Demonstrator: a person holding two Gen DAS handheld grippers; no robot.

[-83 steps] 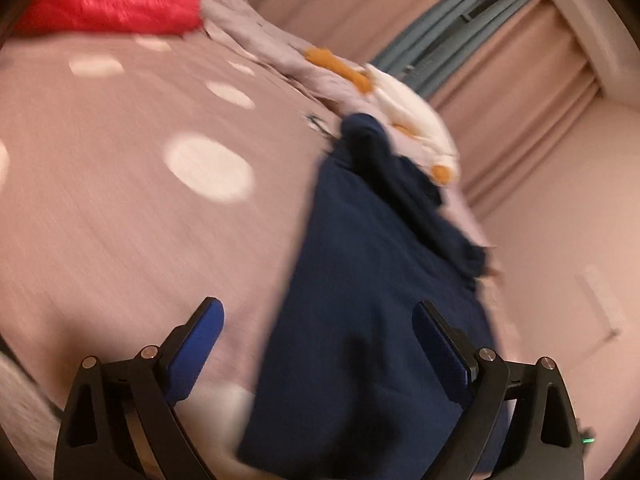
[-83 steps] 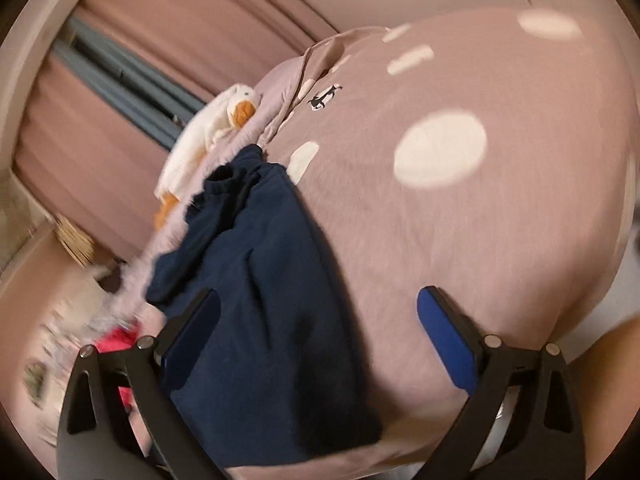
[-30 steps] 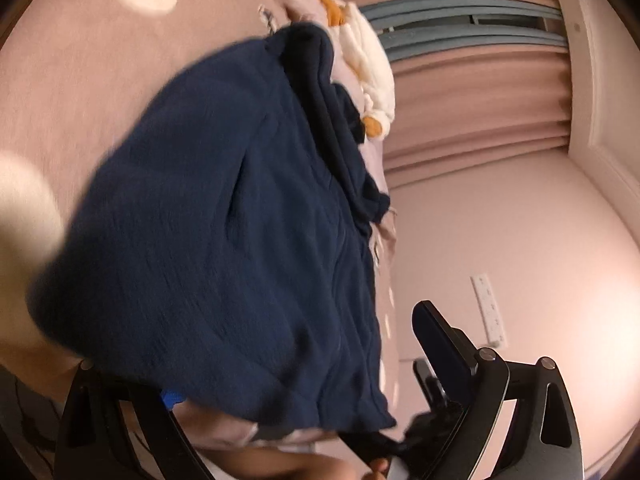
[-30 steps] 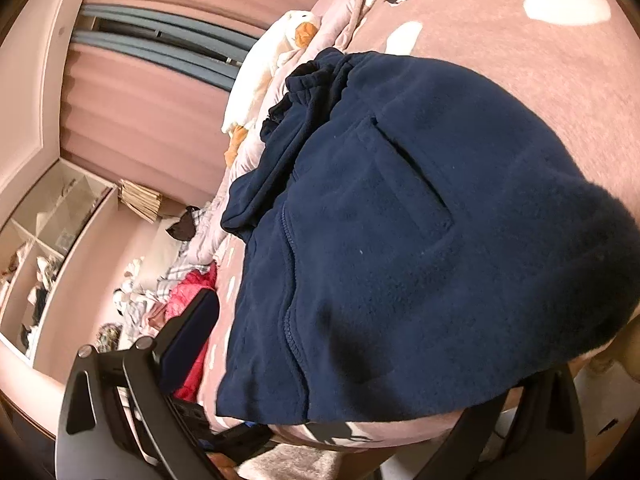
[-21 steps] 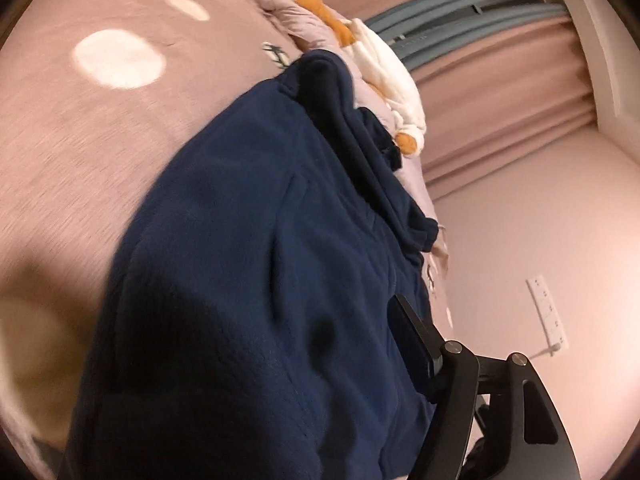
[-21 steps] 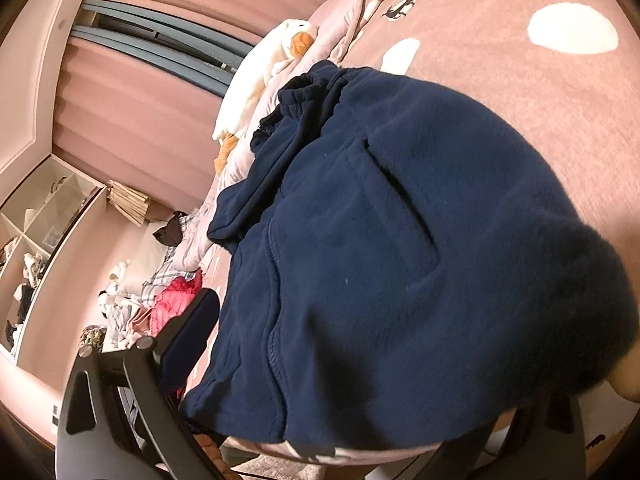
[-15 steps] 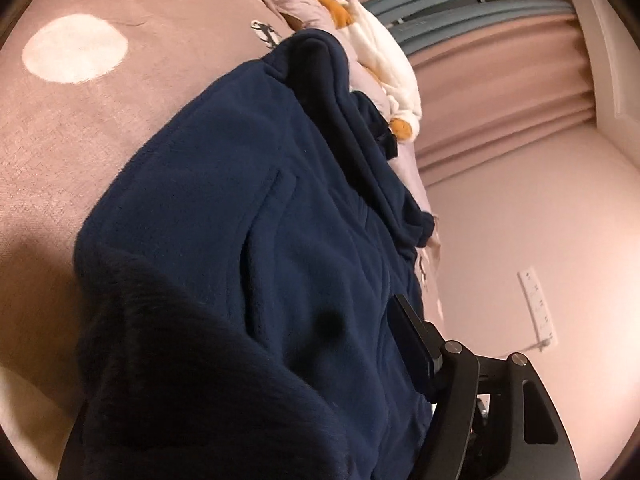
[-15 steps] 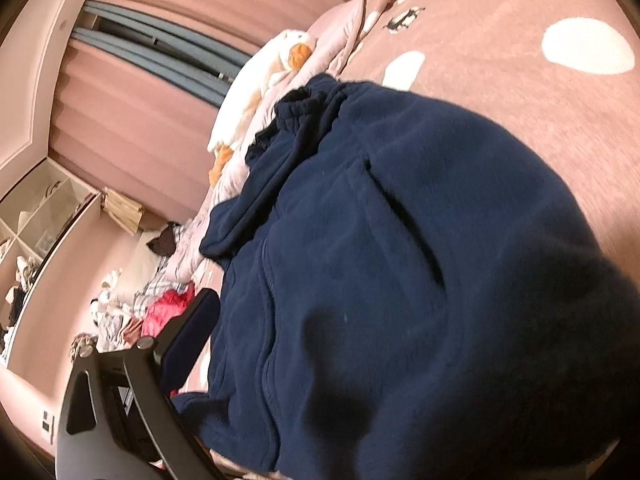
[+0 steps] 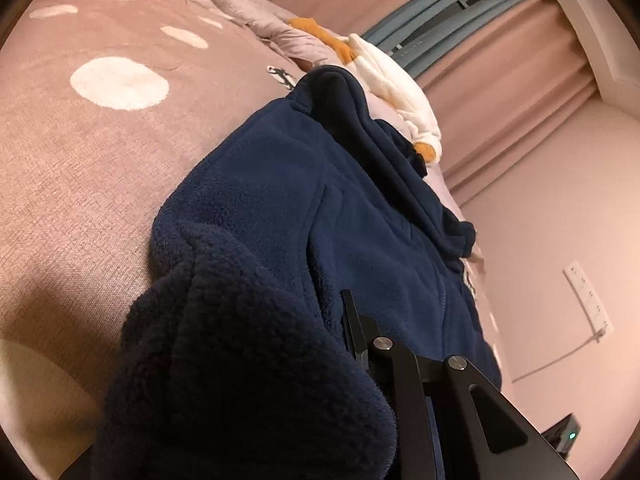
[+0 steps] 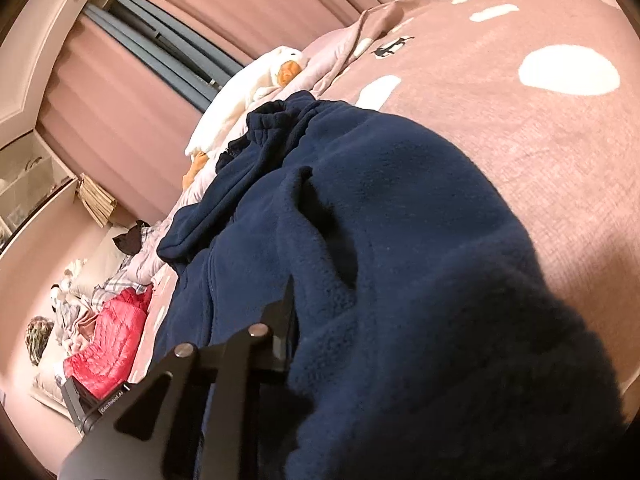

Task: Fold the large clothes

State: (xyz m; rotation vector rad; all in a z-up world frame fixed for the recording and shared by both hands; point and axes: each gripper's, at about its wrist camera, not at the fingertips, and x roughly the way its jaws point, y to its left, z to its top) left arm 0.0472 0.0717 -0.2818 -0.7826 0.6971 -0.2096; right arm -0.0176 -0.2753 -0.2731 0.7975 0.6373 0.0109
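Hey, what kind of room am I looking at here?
Most likely a bedroom. A navy fleece garment lies on a bed covered by a pink spotted blanket, a white plush toy sits near closed pink curtains, and more bedding and a red quilted jacket are piled beyond.

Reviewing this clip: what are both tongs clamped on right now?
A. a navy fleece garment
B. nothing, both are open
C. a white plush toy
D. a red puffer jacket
A: in each wrist view, the navy fleece garment bunches over the shut left tongs and right tongs, hiding one finger.
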